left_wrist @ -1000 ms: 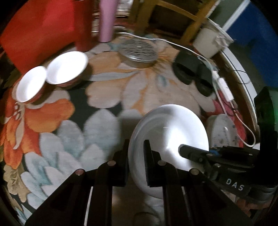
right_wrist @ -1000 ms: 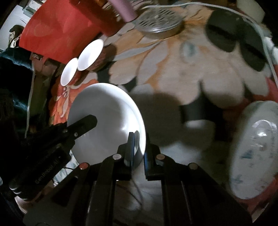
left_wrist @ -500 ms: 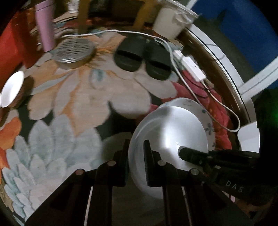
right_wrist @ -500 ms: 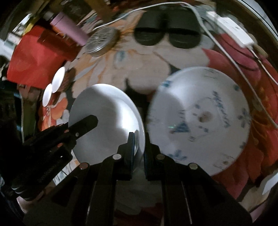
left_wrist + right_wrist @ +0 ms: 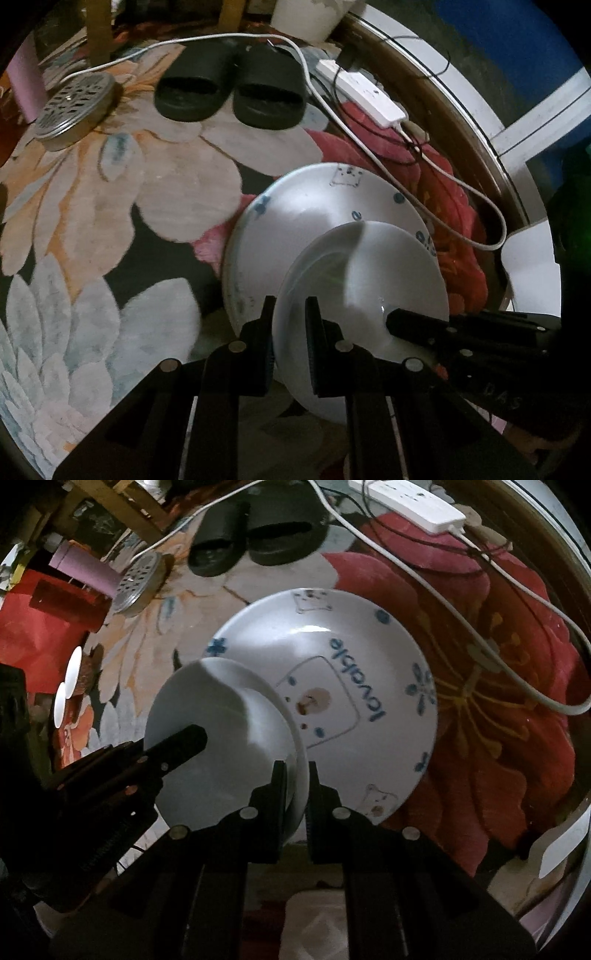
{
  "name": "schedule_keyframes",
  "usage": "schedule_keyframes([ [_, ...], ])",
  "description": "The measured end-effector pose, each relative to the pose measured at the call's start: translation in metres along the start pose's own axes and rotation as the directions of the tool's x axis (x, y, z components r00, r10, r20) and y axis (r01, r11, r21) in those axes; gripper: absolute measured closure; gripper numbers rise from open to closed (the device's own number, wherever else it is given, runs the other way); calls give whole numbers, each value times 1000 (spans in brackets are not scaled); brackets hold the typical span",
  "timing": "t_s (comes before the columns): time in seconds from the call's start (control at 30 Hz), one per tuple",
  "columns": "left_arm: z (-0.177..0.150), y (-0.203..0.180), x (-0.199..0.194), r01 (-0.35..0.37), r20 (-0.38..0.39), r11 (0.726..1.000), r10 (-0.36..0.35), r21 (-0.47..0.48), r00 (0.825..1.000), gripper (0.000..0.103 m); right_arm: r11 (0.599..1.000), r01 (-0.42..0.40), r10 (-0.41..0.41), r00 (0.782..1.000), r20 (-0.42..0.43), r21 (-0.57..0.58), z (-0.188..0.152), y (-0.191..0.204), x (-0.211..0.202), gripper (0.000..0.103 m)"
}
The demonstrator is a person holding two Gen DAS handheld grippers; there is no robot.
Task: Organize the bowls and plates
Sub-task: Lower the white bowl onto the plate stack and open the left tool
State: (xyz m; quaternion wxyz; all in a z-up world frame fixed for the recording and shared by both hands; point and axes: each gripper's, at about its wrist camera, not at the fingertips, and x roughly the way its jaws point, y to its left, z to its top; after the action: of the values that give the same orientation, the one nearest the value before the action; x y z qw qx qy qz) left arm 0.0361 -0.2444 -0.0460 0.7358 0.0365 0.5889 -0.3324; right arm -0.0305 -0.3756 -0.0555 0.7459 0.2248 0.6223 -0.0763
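Observation:
A plain white plate (image 5: 369, 280) (image 5: 221, 738) hangs between both grippers, held by opposite rims. My left gripper (image 5: 290, 314) is shut on its near rim, and my right gripper (image 5: 297, 779) is shut on the other rim. The right gripper (image 5: 424, 321) reaches in from the right in the left wrist view; the left gripper (image 5: 177, 742) reaches in from the left in the right wrist view. Below the plate lies a larger white plate (image 5: 351, 686) (image 5: 306, 214) with blue flowers, a bear drawing and the word "lovable", flat on the floral rug. Two small white bowls (image 5: 68, 686) stand far left.
Black slippers (image 5: 229, 88) (image 5: 255, 535), a round perforated metal tin (image 5: 74, 107) (image 5: 138, 581), a pink bottle (image 5: 85, 568), a white power strip (image 5: 365, 92) (image 5: 410, 498) with trailing cables, and a red bag (image 5: 37, 627) lie around the floral rug (image 5: 110, 221).
Both grippers carried the white plate rightward across the rug; it now hangs over the patterned plate, which has come fully into view. The two bowls slid out of the left view.

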Motion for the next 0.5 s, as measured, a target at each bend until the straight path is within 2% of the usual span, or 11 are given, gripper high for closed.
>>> schedule_keyframes([
  [0.2,-3,-3,19,-6,-49,1000,7,14,999,90,1000,4,-3,999,-38,19,-2,-12,13,93],
  [0.5,-6,-2,27,-12,-59,1000,13,21,998,90,1000,10,-10,999,-53,6,-6,-13,19,92],
])
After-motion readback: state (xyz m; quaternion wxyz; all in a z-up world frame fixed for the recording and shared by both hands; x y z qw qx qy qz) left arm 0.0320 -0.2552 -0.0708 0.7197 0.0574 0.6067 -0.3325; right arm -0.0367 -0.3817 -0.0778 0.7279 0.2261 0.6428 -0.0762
